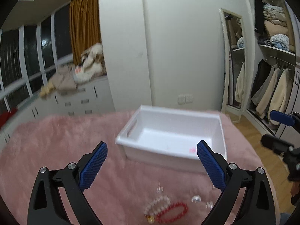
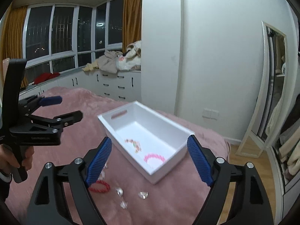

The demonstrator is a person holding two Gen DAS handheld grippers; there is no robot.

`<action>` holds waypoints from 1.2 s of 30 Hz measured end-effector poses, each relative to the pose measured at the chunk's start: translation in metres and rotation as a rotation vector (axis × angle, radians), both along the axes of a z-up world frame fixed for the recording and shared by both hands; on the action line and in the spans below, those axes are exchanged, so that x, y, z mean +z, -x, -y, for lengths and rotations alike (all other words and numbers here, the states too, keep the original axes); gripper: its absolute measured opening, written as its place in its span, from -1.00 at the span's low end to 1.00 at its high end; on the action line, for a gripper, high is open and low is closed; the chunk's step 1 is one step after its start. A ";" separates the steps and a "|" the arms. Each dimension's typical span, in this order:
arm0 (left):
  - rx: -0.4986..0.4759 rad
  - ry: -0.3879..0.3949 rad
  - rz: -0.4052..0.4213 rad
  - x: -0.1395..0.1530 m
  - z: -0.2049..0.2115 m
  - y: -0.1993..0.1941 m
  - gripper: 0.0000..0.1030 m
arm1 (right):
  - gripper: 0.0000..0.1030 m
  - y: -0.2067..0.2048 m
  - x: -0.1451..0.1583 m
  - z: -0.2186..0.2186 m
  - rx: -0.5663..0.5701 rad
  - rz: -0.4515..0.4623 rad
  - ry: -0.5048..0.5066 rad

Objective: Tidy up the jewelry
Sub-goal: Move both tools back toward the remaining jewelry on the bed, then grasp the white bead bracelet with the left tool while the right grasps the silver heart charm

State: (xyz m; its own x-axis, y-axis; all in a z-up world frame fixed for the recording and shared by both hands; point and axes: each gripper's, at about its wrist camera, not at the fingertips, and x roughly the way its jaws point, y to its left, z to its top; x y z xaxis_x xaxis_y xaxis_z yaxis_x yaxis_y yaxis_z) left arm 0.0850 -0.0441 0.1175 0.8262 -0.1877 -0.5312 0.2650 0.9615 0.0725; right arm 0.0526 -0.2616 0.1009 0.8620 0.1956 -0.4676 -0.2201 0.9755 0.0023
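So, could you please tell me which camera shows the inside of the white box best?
The right wrist view: it looks down into the white box, showing a pink bracelet and a pale beaded piece on its floor. The left wrist view is blurred and catches only a pink smudge inside.

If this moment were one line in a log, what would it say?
left gripper: open, empty | right gripper: open, empty | white bin: pink bracelet inside | red bracelet: on pink blanket
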 end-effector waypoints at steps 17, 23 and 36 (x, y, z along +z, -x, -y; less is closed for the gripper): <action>0.077 0.015 -0.289 -0.154 -0.049 -0.032 0.88 | 0.16 -0.019 -0.126 0.002 -0.051 -0.299 -0.023; 0.077 0.035 -0.356 -0.180 -0.050 -0.042 0.53 | 0.03 -0.033 -0.150 -0.004 -0.041 -0.368 -0.023; 0.070 0.089 -0.436 -0.200 -0.055 -0.045 -0.32 | -0.52 -0.056 -0.172 -0.015 -0.022 -0.459 -0.039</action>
